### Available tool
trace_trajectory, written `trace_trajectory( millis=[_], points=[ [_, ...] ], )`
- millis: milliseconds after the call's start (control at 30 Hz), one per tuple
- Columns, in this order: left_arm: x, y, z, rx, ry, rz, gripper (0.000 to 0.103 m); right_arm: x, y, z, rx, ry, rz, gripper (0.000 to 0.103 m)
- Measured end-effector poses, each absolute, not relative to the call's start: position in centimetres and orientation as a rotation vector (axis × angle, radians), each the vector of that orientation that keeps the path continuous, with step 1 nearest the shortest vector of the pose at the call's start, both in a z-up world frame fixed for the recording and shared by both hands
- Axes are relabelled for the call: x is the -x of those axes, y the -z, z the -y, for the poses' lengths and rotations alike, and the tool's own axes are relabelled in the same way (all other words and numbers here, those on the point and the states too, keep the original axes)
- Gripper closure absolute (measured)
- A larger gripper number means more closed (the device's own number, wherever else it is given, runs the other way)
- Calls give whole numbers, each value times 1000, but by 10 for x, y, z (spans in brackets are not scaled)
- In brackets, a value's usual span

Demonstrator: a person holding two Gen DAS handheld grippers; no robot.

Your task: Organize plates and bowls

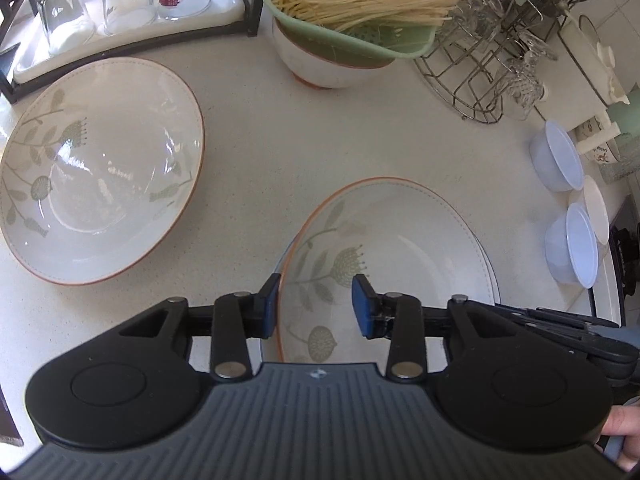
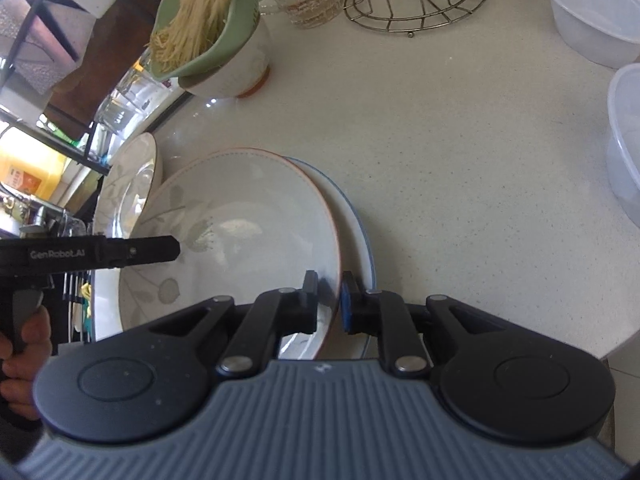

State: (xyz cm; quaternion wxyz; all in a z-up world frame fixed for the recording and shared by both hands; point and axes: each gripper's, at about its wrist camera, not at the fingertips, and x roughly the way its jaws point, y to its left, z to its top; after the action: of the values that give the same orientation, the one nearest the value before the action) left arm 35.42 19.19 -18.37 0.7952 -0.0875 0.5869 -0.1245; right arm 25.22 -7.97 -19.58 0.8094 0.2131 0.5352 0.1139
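On the speckled counter (image 2: 460, 152), right fingers (image 2: 311, 294) pinch a leaf-patterned plate (image 2: 256, 216); left fingers (image 1: 270, 308) spread.

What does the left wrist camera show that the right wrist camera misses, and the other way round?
Only the left wrist view shows the white drainer tray with upturned clear glasses and the whole second leaf-patterned plate lying apart. Only the right wrist view shows the right gripper shut on the rim of the near leaf-patterned plate with an orange edge, which overlaps a blue-rimmed white plate, and a yellow container. Both show that near plate, the green strainer of pale noodles and the wire rack.
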Motion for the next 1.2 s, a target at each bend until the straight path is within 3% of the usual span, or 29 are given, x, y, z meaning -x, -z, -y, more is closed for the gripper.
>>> trace_trajectory(
  millis=[400, 733, 1200],
  points=[
    [-340, 181, -214, 338, 214, -1314, 53, -252, 189, 84, -404, -271, -1123, 88],
    [-327, 152, -211, 347, 177, -1213, 53, -248, 175, 88, -356, -297, -1055, 88],
    [-293, 65, -183, 263, 142, -951, 53, -243, 105, 98, -283, -349, -834, 88]
  ],
)
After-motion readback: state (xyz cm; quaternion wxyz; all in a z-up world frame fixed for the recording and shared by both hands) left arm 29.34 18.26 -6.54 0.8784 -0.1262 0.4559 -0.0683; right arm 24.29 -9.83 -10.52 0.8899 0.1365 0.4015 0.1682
